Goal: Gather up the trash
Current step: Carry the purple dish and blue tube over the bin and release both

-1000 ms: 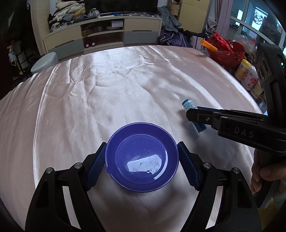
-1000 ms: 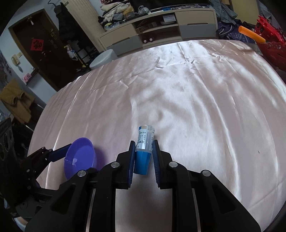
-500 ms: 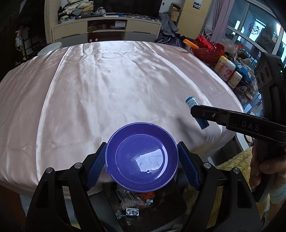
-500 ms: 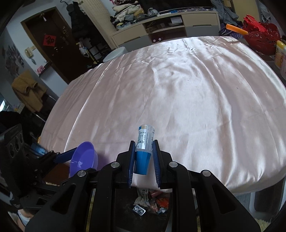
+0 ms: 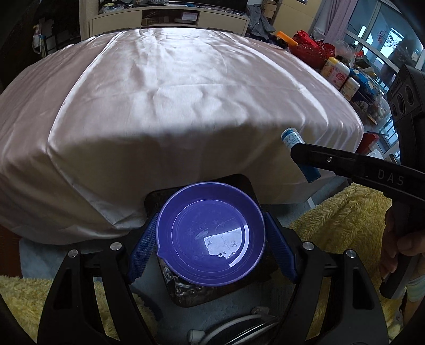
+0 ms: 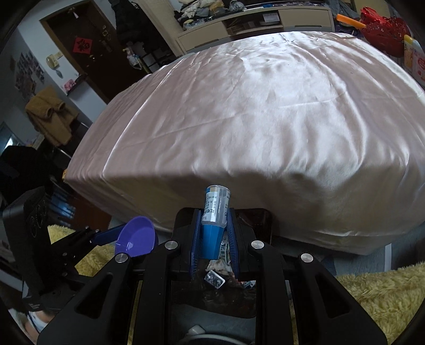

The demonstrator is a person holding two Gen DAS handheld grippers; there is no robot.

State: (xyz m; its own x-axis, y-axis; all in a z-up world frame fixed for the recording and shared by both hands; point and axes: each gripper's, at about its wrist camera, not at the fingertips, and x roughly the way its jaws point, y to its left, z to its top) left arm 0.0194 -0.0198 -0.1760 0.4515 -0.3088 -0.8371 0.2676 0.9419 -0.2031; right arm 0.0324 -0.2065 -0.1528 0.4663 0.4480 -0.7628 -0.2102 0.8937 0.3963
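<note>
My left gripper [image 5: 211, 236] is shut on a purple plastic bowl [image 5: 211, 234], held level above a black trash bin [image 5: 240, 183] on the floor. The bowl also shows in the right wrist view [image 6: 135, 237]. My right gripper [image 6: 214, 234] is shut on a small bottle with a blue cap [image 6: 213, 221], also above the bin [image 6: 261, 220], which holds wrappers and a blister pack [image 6: 213, 278]. The bottle shows in the left wrist view [image 5: 300, 156] at the right, beside the table's front edge.
The table with a pink satin cloth [image 5: 172, 93] stands just beyond the bin. A yellow shaggy rug [image 6: 372, 297] covers the floor. Bottles [image 5: 336, 75] and a red basket [image 5: 310, 53] stand at the far right. A cabinet [image 6: 255, 24] lines the back wall.
Both grippers have drawn back off the table and come down over the bin, each still holding its object. The bin's rim and the rug have come into view.
</note>
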